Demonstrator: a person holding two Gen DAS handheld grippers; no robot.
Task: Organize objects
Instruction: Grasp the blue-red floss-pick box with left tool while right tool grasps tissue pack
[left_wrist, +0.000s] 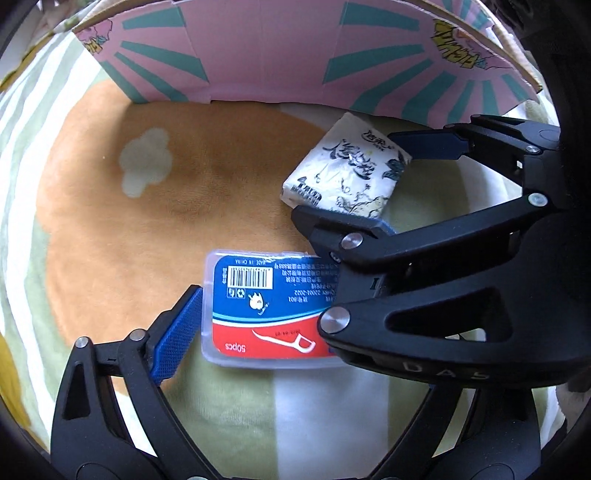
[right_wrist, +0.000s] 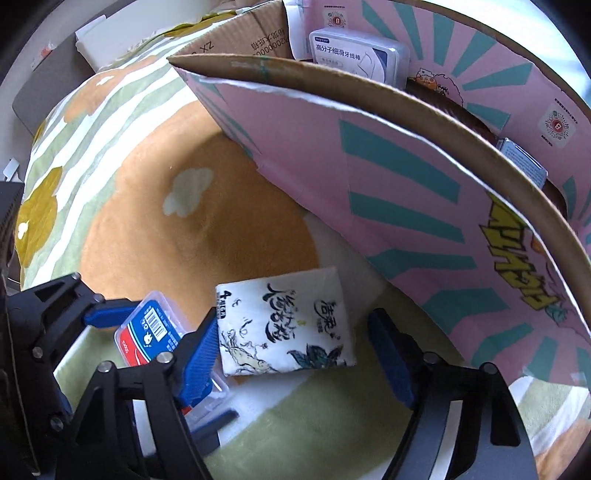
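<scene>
Between the left gripper's (left_wrist: 258, 314) spread blue pads lies the floss-pick box (left_wrist: 266, 306) — one pad sits just beside its edge, the other is hidden, so a grip cannot be told. Beside it, the right gripper (right_wrist: 295, 343) straddles the tissue pack (right_wrist: 284, 325), pads apart from it — both rest on the striped blanket (right_wrist: 110, 110) before the pink cardboard box (right_wrist: 406, 184).

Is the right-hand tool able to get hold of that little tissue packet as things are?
Probably yes. The tissue packet lies flat on the blanket, already between the right gripper's open jaws, nothing on top. The pink box stands close behind, but it doesn't seem to block them.
</scene>
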